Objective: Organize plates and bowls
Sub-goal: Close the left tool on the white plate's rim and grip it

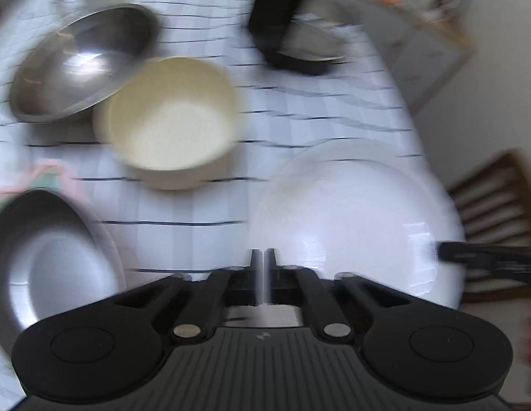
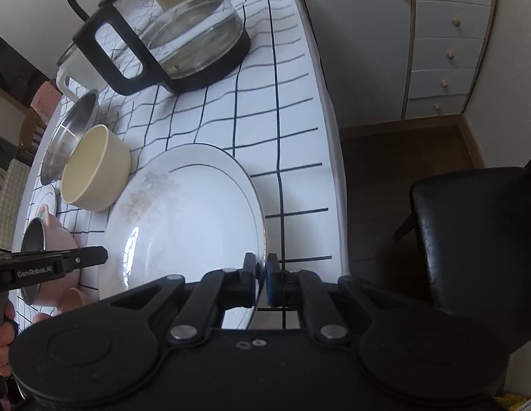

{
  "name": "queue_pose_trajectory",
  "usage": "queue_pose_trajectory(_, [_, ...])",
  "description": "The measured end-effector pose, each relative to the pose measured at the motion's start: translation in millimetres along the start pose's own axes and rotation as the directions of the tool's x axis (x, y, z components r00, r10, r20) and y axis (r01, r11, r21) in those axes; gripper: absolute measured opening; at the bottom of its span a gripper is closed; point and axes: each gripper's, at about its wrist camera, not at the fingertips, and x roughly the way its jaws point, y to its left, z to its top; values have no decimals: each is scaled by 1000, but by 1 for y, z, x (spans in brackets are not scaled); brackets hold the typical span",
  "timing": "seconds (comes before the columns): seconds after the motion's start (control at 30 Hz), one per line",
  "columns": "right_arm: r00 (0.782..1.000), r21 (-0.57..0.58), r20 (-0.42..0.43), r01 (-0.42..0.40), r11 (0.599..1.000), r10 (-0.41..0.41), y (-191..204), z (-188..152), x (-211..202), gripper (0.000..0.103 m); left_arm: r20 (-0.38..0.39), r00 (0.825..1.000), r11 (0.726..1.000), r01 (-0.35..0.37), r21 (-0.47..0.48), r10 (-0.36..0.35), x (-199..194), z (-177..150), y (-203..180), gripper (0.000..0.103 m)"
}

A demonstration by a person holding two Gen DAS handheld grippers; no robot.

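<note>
White tablecloth (image 2: pixel 255 137) ruled with a dark grid covers the table; a pale chest of drawers (image 2: pixel 450 41) stands against the far wall and a black chair (image 2: pixel 477 239) sits near right of the table edge. My right gripper (image 2: pixel 262 270) has its jaws clamped on the near right rim of the large white plate (image 2: pixel 190 212), which bears a faint floral print and a thin dark ring and appears tilted, its right edge raised off the cloth. My left gripper (image 1: pixel 264 263) has its jaws brought fully together with nothing between them; in the right wrist view it reaches in from the left, just beside the plate's left rim. Left of the plate and just beside it sits the cream bowl (image 2: pixel 94 171); a steel bowl (image 2: pixel 70 137) leans against that bowl's far left rim. A second steel bowl (image 1: pixel 49 257) rests at the near left, seemingly on pink crockery (image 2: pixel 60 236). A glass kettle (image 2: pixel 176 34) stands at the far side.

Step in hand, as I judge it: lifting the plate to move it to a stacking place. The next move calls for a firm hold on the thin rim, keeping the plate clear of the cream bowl, and setting it down flat. The left wrist view is blurred, so finer detail there is uncertain.
</note>
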Motion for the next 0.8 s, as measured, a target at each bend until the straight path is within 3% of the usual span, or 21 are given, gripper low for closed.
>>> queue_pose_trajectory(0.03, [1000,0,2,-9,1000,9,1,-1,-2,6,19,1000,1000,7,22,-7,-4,0,-7,0])
queue_pose_trajectory(0.1, [1000,-10,4,-14,1000,14,6,-2,-5,5,38,993,985,-116,125,112,-2,-1,-27,0])
queue_pose_trajectory(0.2, [1000,-4,10,21,1000,-21,10,-2,-3,6,31,997,996,-65,65,63,-7,2,-17,0])
queue_pose_trajectory(0.4, [1000,32,-6,-19,999,19,-5,-3,4,6,-3,995,995,-95,-13,95,-5,6,6,4])
queue_pose_trajectory(0.5, [999,52,-13,-39,998,40,-13,-5,9,6,-16,996,996,-86,-33,85,1,6,13,16])
queue_pose_trajectory(0.57, [999,54,-21,-45,997,47,-15,-7,11,7,-22,996,995,-82,-54,81,4,6,16,33])
queue_pose_trajectory(0.6, [999,52,-25,-46,998,47,-16,-8,12,7,-23,997,995,-78,-63,76,5,6,18,36])
queue_pose_trajectory(0.8, [997,48,-36,-63,997,65,-20,-8,14,7,-46,998,997,-42,-69,39,16,3,14,35])
